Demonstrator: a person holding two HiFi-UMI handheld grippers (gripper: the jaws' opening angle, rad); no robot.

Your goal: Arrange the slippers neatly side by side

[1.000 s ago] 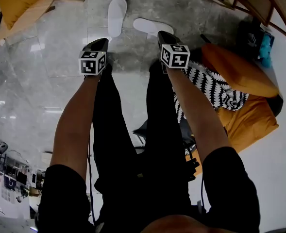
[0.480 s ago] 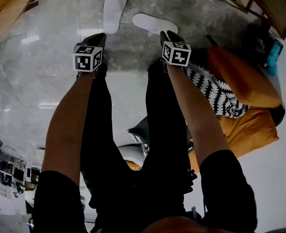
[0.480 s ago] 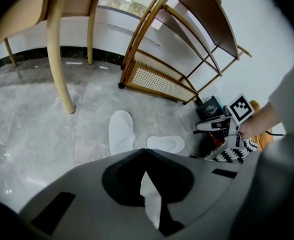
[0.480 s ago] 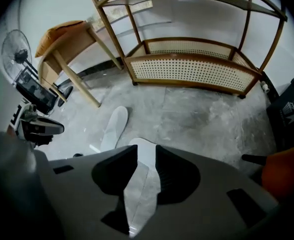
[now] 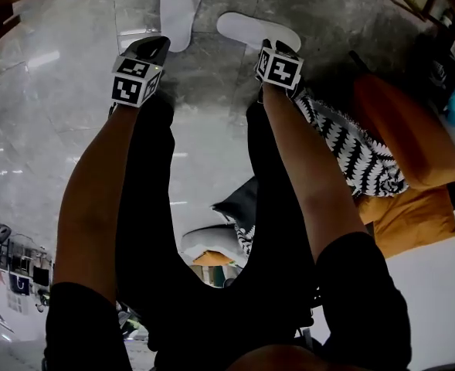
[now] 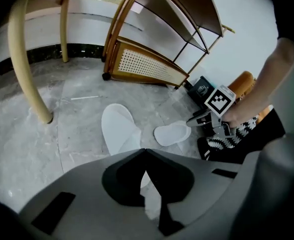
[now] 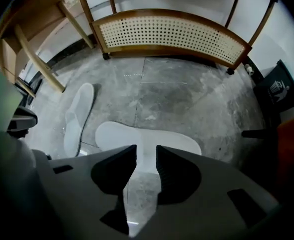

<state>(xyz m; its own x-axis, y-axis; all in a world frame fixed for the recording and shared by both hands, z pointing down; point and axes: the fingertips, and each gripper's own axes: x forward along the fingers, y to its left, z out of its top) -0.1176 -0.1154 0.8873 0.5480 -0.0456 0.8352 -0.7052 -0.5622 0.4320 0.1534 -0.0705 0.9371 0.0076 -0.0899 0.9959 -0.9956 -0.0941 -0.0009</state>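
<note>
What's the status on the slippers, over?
Left gripper shut, empty. Right gripper just opening, nothing between jaws, above crosswise slipper. Other slipper apart, angled away. Nothing blocking.

Floor: grey veined stone slabs, polished and glossy, with bright reflections; duller and mottled close to the shelf.
First slipper, second slipper: white, soft cloth look, matt, smooth.
Shelf: brown wood frame with a slight sheen; the lower panel is pale, perforated and cane-like.
Curved leg: pale wood, smooth, lightly sheened.
Cushion: orange cloth, matt, softly creased.
Throw: black-and-white patterned cloth, matt; whether woven or knitted cannot be told.
Trousers: black cloth, matt.
</note>
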